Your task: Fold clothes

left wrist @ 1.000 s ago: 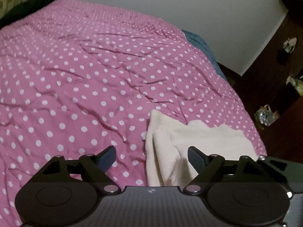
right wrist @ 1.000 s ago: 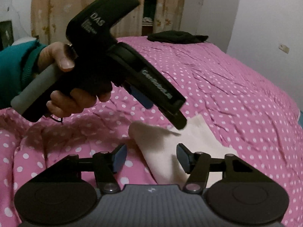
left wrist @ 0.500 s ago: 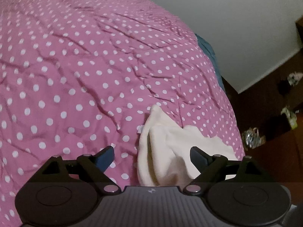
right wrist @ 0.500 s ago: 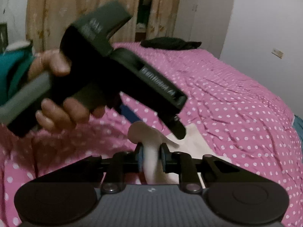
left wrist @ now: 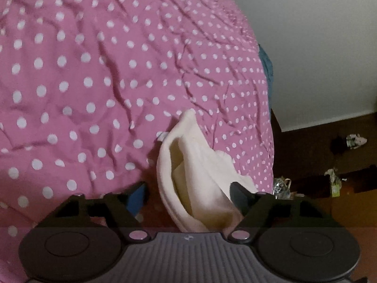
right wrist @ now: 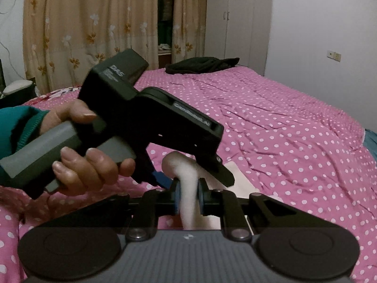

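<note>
**Inspector:** Nearest item first. State of the right gripper (right wrist: 188, 197)?

**Assistant:** Its jaws are nearly together and clamp a bunched fold of the cream garment (right wrist: 186, 188); both blue pads press the cloth, which rises in a hump above them.

**Inspector:** And the left gripper (left wrist: 188, 197)?

**Assistant:** Its jaws are closing. The garment (left wrist: 188, 165) sits between the fingers, against the right-hand finger; the other pad stands clear of the cloth. In the right wrist view a hand (right wrist: 80, 160) in a teal sleeve (right wrist: 16, 129) holds that gripper just above the fold.

**Inspector:** Where does the garment lie?

**Assistant:** On the pink polka-dot bedspread (right wrist: 294, 129), close to the bed's near edge.

**Inspector:** Beyond?

**Assistant:** A dark garment (right wrist: 202, 64) at the bed's far end, then floral curtains (right wrist: 82, 28).
</note>
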Demonstrator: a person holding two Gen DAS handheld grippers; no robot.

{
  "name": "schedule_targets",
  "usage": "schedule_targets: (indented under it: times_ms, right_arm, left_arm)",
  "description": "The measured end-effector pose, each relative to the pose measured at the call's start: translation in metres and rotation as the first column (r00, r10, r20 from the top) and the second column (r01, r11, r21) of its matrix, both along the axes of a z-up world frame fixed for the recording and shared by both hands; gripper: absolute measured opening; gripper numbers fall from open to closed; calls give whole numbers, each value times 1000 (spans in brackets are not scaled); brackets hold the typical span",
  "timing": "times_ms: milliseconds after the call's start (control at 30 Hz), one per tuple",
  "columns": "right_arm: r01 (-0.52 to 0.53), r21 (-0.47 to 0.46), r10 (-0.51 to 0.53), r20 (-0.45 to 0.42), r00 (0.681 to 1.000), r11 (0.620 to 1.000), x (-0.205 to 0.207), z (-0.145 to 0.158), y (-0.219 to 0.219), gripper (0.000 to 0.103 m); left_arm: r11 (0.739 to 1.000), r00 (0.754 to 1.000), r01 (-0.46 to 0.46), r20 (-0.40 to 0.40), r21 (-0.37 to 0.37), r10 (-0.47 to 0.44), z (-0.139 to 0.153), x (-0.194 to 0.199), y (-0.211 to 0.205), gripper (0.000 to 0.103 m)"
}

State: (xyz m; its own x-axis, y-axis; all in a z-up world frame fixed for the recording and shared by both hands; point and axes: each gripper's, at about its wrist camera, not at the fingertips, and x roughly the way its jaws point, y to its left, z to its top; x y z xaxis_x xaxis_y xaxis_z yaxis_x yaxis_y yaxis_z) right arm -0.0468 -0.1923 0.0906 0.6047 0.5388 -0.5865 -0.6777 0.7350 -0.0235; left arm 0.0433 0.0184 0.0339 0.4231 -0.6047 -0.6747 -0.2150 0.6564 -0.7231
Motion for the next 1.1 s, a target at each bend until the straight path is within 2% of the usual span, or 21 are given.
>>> schedule_targets:
  times_ms: [33,100,167,300,533,633,733,900,1000,1100]
  right_arm:
    - [-3,0,3,-1,1000,1000,0,0,0,13]
    - [-9,0,9,-6,1000,1000,1,-1,1,13]
    - [-16,-1,16,-10,1000,1000,1,-1,1,13]
    - [-24,5,24,-32,999,1000,2,-3,5,15]
    - [14,42,-12,-42,999,999,-6,4,-18,22]
    - [68,39,-66,-44,997,997,-6,7,-37,24]
    - [156,47,-153,-73,986,987,-6,8,-65,26]
    - [333,37,-328,-103,939,942,-7,0,-117,28]
    - [423,51,-413,-137,900,905,-5,-9,-146,39]
    - [487,103,-460,-208,863,867,-2,-20,-171,42]
  left_arm:
    - [1000,1000,-3,-8,-8,3,-2,1,0,67]
    - [1000,1000,-13,-23,-27,13,-5,2,2,49]
    - [999,999,-25,-34,-47,23,-8,3,4,37]
    - [998,999,-33,-17,-51,32,-10,4,7,25]
    - [1000,999,-6,51,-27,7,-6,2,5,20]
    - [1000,997,15,76,3,-15,-4,1,1,20]
    - [1000,998,15,66,10,-16,-6,2,1,21]
    - [999,998,20,66,36,-23,-7,2,-1,24]
    - [998,996,32,85,63,-38,-6,1,-4,25]
    - [996,995,40,90,76,-46,-5,1,-6,25]
